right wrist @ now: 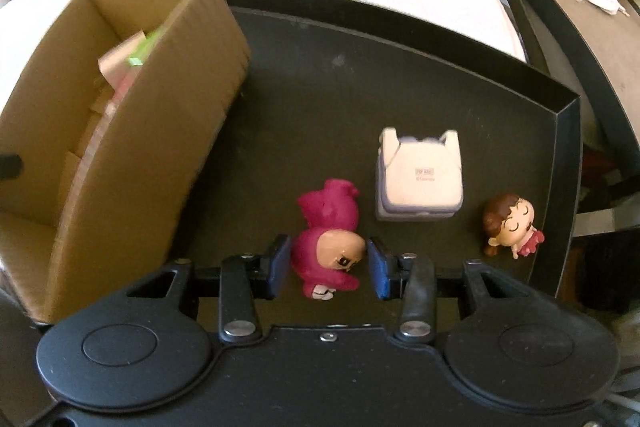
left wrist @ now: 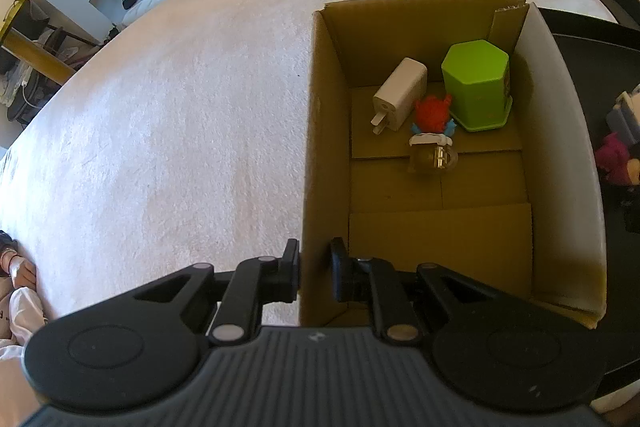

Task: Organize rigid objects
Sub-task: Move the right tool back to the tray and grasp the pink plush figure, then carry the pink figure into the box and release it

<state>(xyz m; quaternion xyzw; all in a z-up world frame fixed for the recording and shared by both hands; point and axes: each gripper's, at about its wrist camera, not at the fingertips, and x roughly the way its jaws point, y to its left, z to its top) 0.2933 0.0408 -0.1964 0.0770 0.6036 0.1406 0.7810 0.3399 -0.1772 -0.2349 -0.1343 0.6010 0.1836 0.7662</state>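
My left gripper (left wrist: 315, 269) is shut on the left wall of a cardboard box (left wrist: 320, 147), one finger outside and one inside. In the box lie a white charger (left wrist: 400, 93), a green hexagonal container (left wrist: 478, 83), a red spiky toy (left wrist: 432, 113) and a small glass mug (left wrist: 432, 157). My right gripper (right wrist: 327, 263) is open around a magenta figurine (right wrist: 330, 239) lying on the black tray (right wrist: 320, 87); the pads stand close on either side. A white-lavender block toy (right wrist: 420, 179) and a brown-haired doll (right wrist: 510, 229) lie to its right.
The box (right wrist: 120, 131) stands at the tray's left edge, on a white fuzzy cover (left wrist: 160, 127). A dark side table (right wrist: 580, 27) with a mask and a cup is at the right. Room clutter lies beyond the bed.
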